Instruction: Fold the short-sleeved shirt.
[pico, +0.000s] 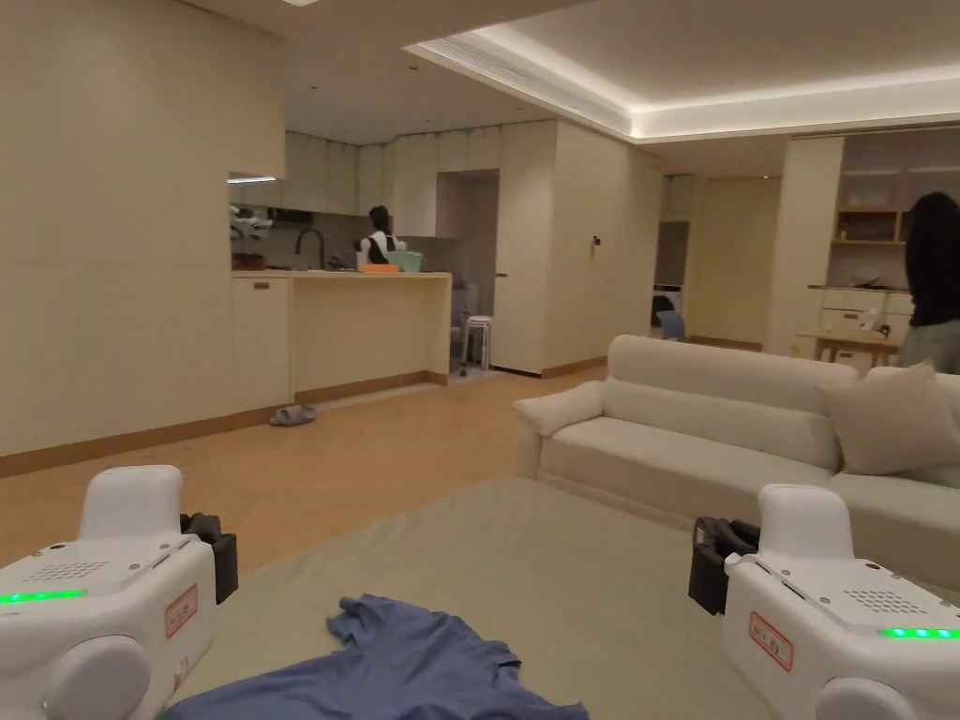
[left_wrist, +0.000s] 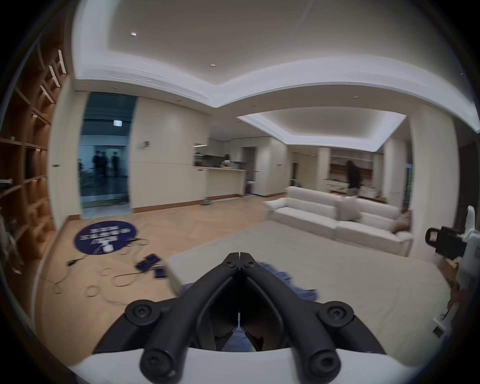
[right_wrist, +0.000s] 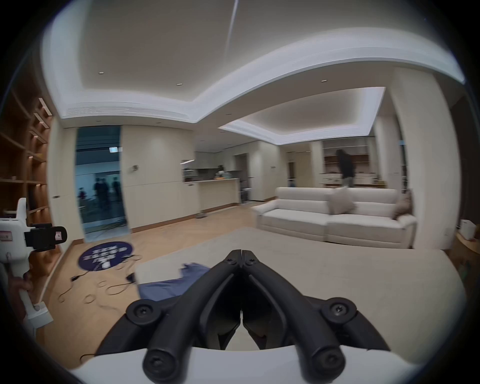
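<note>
I see the short-sleeved shirt lying unfolded and rumpled on a pale greenish counter, at its near edge and toward the left. It is a plain slate-blue fabric. One sleeve sticks out toward the far side, its edge wavy and slightly lifted. The body spreads loosely to the near left and right, with soft creases across it. In my left gripper view the cloth looks blurred.
</note>
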